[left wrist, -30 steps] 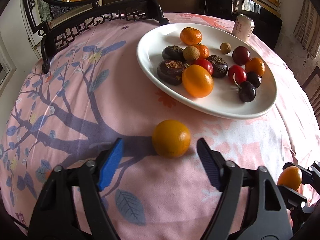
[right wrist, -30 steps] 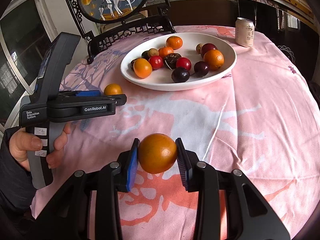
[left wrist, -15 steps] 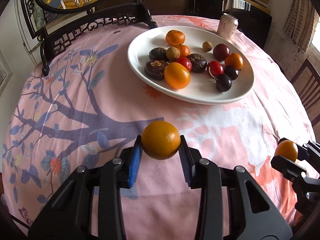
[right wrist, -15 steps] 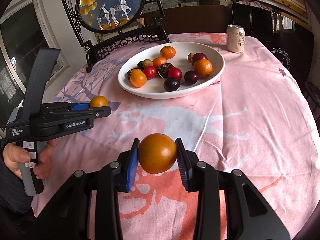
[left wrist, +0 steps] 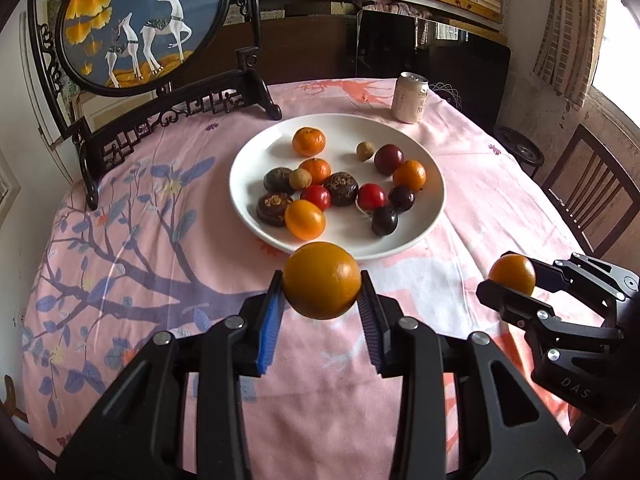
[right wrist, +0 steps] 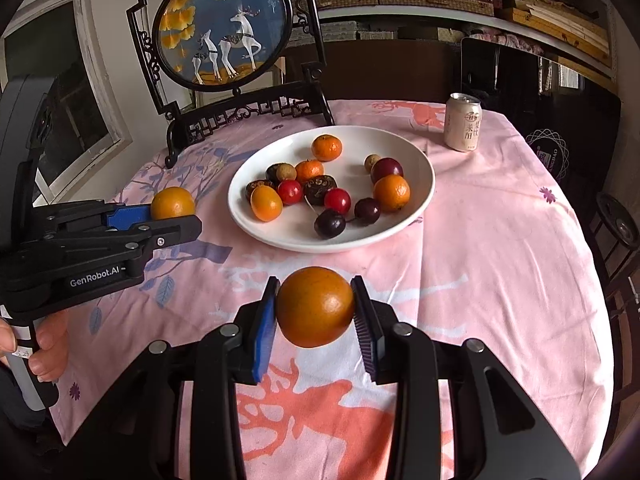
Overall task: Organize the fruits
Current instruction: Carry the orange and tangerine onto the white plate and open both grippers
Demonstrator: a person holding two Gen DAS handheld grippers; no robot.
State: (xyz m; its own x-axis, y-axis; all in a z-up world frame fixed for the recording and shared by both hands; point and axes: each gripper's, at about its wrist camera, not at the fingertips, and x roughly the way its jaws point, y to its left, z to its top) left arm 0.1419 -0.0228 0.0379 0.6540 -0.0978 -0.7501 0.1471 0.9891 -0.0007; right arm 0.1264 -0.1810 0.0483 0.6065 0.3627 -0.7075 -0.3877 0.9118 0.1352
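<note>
Both my claws carry an orange above the pink-clothed bench [left wrist: 160,240].
The white plate [left wrist: 434,200] of mixed fruit sits ahead; my left claw [left wrist: 322,300] is clamped on one orange [left wrist: 322,286], my right claw [right wrist: 314,312] on another orange [right wrist: 314,306].

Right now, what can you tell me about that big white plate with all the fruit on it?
The white plate is a wide, shallow, glossy dish, seemingly ceramic, lying flat on the pink tablecloth before the deer screen. It holds small oranges, red and dark cherries, pale brown round fruits and dark brown wrinkled ones, loosely clustered, with its near rim bare. No gripper touches it; a can stands apart behind it.
</note>
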